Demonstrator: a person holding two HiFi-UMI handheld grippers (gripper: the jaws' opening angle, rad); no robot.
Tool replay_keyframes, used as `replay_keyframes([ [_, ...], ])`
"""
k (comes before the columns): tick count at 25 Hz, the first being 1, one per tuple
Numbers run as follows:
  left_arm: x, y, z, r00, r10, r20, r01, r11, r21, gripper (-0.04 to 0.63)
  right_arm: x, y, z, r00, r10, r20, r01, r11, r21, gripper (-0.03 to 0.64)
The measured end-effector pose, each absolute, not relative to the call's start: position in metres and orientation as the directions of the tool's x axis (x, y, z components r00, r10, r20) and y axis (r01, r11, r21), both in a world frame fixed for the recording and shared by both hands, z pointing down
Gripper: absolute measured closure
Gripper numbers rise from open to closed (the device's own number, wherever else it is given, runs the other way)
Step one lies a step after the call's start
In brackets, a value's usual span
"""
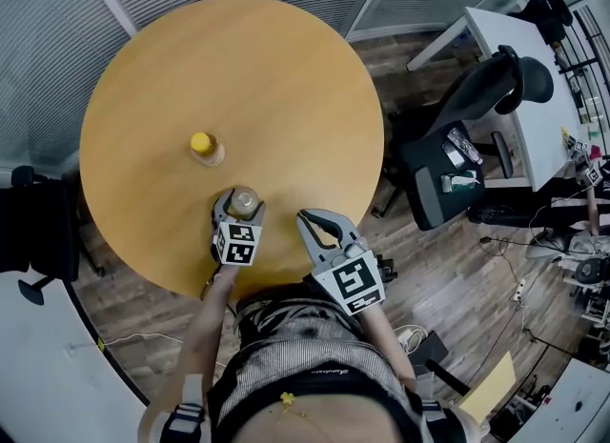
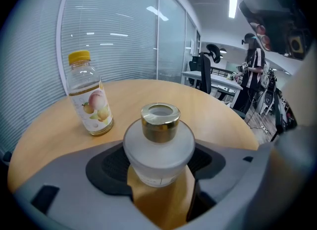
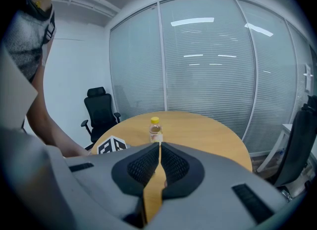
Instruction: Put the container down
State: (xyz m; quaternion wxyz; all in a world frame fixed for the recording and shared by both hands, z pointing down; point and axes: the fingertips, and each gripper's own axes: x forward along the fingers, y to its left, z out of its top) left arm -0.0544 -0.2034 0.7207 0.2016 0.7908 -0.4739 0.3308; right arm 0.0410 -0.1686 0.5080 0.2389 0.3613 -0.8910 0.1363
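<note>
Office room with slatted glass walls and a wood floor.

Head view: a round pale-wood tabletop point(image 1: 286, 70), with a black office chair point(image 1: 477, 117) off its right side. Over the near edge of the tabletop is the left gripper point(image 1: 238, 211), jaws either side of a small frosted-glass container with a gold collar point(image 1: 244, 202). A clear plastic bottle with a yellow cap point(image 1: 203, 145) stands upright farther in, near the container but apart from it. At the near rim, just beside its partner, is the right gripper point(image 1: 315, 222).

Left gripper view: the jaws are clamped on the round body of the frosted-glass container, one black pad at each side. The container is upright, collar uppermost. Whether its base meets the tabletop cannot be told. The bottle stands beyond, to the left.

Right gripper view: the jaws are closed, pads meeting at the tips with only a thin slit behind them and nothing between. The bottle is visible straight ahead on the tabletop.
</note>
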Motion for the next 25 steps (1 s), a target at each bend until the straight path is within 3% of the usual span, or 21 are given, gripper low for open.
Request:
replay_keyframes([
  [25, -0.0523, -0.2009, 0.72, 0.337, -0.628, 0.702, -0.886, -0.463, 0.012, 0.247, 0.0463, -0.1596, 0.5048, -0.63, -0.587, 0.509, -0.709, 0.702, -0.069, 0.592],
])
